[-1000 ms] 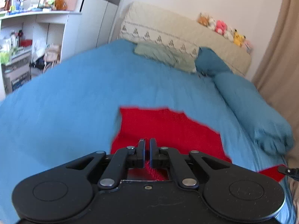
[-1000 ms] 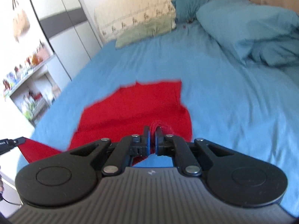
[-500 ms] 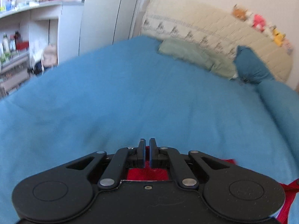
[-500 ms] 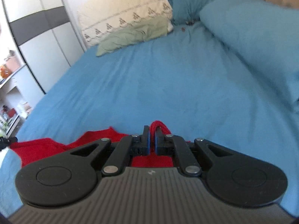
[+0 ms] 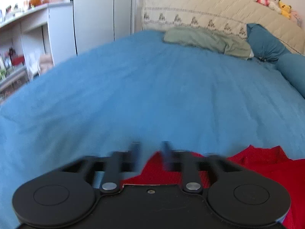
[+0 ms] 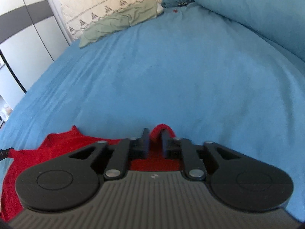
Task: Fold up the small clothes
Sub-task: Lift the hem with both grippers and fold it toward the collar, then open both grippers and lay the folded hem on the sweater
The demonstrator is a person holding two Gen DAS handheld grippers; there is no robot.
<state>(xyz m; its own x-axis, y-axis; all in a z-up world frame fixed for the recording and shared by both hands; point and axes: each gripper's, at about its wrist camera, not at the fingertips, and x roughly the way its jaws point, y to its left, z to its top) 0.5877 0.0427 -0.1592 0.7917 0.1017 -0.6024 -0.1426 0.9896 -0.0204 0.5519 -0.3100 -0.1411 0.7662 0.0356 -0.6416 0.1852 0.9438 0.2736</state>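
The left tongs (image 5: 150, 148) are seen released above the red garment (image 5: 266, 169) on the blue bed (image 5: 152, 99), while the right tongs (image 6: 154, 136) are parted with a garment loop draped over one finger, at 6 o'clock.

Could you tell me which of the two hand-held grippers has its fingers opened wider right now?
The left hand-held gripper: its blurred fingers stand well apart above the red garment. The right hand-held gripper shows a narrower gap, with a red fold between its fingers.

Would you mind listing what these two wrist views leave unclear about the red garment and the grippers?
- Left wrist: left gripper fingers motion-blurred; contact with red garment unclear.
- Both views: gripper bodies hide the garment's near part, so fold quality is unknown.
- Right wrist: right gripper fingers apart; a red loop sits between.
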